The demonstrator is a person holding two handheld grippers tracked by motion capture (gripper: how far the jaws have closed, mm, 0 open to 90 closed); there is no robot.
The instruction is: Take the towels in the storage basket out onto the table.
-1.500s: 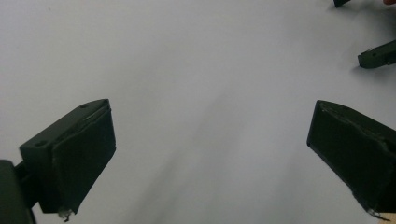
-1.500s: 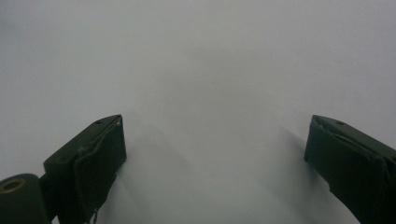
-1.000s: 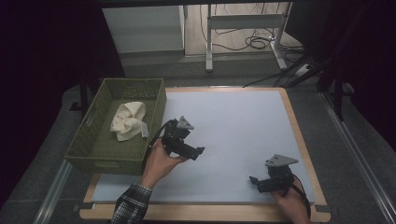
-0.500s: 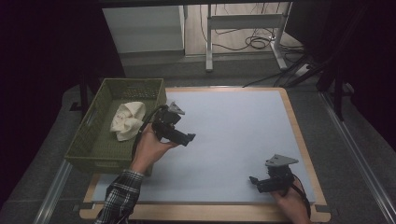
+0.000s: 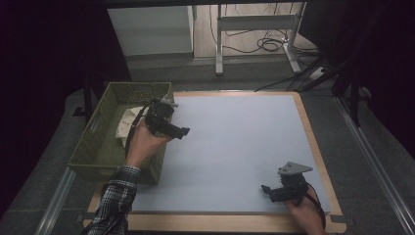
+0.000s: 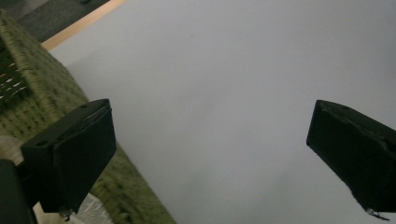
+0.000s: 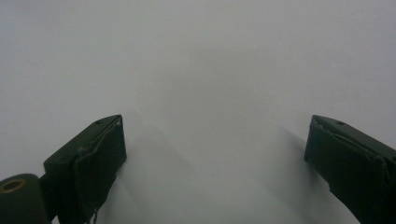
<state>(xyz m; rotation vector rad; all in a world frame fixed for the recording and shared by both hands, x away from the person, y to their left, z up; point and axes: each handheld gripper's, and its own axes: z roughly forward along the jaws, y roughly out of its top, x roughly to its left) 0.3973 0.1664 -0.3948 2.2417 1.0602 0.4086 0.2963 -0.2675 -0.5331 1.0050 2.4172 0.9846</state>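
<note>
Your left gripper has its jaws spread wide with nothing between them; in the left gripper view they frame bare tabletop, with the basket's woven green wall under the jaw on that view's left side. That gripper hangs over the basket's right rim, pointing toward 3 o'clock, away from the cloth. The cloth lies crumpled inside the basket, toward its far half, at about 9 o'clock from your left hand. Judge it as light, soft and limp: it will not slip, but it will sag and trail when lifted, and a loose fold could snag on the weave or drag over the rim. Take it at a raised fold near the middle of the heap, pinching several layers, not a thin edge, and lift straight up until it clears the wall. You would first need to turn the jaws back toward 9 o'clock and tip them down. Your right gripper rests at the tabletop's near right corner, its jaws also wide apart and empty over blank surface, well apart from the basket.
</note>
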